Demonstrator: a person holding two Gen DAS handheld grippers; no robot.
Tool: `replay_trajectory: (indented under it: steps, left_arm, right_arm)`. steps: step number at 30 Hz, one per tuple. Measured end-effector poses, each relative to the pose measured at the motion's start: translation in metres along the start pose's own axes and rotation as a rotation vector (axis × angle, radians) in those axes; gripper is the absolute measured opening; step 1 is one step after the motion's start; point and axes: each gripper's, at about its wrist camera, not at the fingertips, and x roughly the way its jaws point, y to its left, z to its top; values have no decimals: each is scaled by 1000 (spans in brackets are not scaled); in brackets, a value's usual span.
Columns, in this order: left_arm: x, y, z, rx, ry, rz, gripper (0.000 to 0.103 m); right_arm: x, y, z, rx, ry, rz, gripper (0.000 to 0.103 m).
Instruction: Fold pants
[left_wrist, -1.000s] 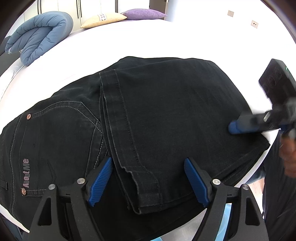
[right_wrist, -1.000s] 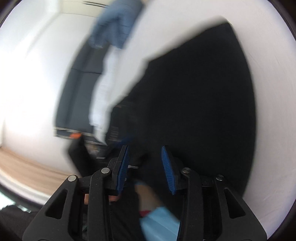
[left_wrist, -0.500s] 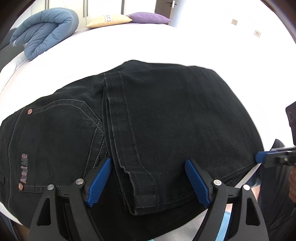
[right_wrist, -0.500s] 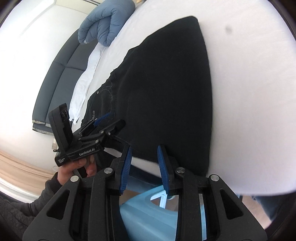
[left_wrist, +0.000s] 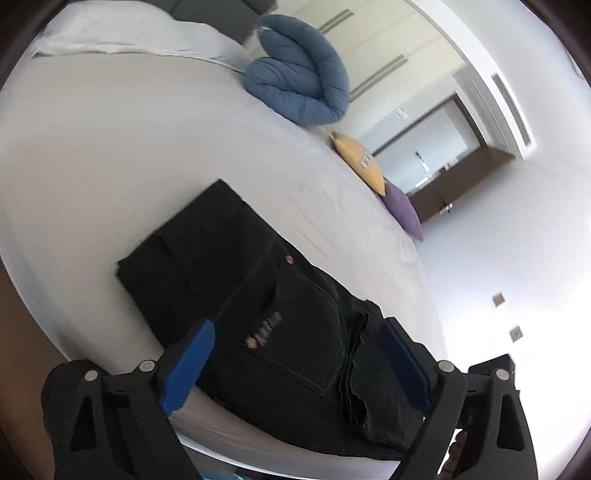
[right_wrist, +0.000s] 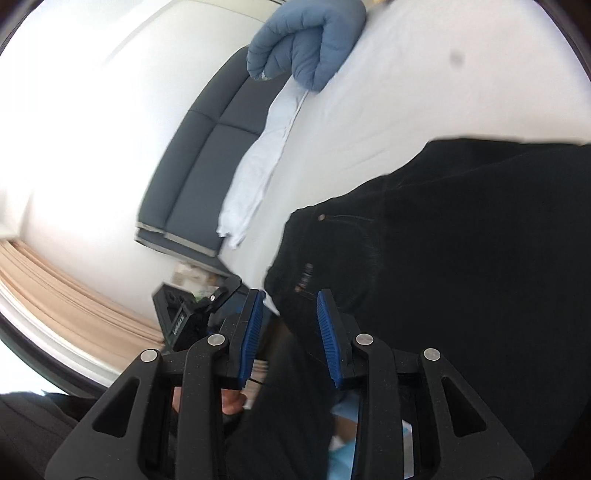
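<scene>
The black pants (left_wrist: 280, 325) lie folded on the white bed (left_wrist: 110, 166), back pocket and logo facing up, the leg hem laid over the seat. My left gripper (left_wrist: 295, 365) is open, jaws wide apart just above the near edge of the pants, holding nothing. In the right wrist view the pants (right_wrist: 461, 240) fill the right side. My right gripper (right_wrist: 290, 332) is open with a narrow gap at the near left corner of the pants, by the bed's edge; nothing is clamped. The left gripper (right_wrist: 195, 310) shows there, lower left.
A rolled blue duvet (left_wrist: 299, 81), a yellow pillow (left_wrist: 360, 164) and a purple pillow (left_wrist: 402, 212) lie along the bed's far side. A dark grey sofa (right_wrist: 207, 155) and a white cloth (right_wrist: 258, 162) sit left of the bed. Wooden floor (right_wrist: 55, 288) lies below.
Both grippers have swung left along the bed's near edge. The left view now looks across the waistband end; the right gripper has moved from the right corner to the pocket corner.
</scene>
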Motion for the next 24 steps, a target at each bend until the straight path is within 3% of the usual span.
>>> replay_trajectory:
  steps: [5, 7, 10, 16, 24]
  left_arm:
    - [-3, 48, 11, -168, -13, 4, 93]
    - [-1, 62, 13, -224, -13, -2, 94]
    - [6, 77, 16, -270, -9, -4, 94]
    - [30, 94, 14, -358, 11, -50, 94]
    - [39, 106, 19, -441, -20, -158, 97]
  right_arm:
    - [37, -66, 0, 224, 36, -152, 27]
    - [33, -63, 0, 222, 15, -128, 27]
    - [34, -48, 4, 198, 44, -170, 29]
    - [39, -15, 22, 164, 35, -37, 29]
    - [73, -10, 32, 180, 89, -34, 29]
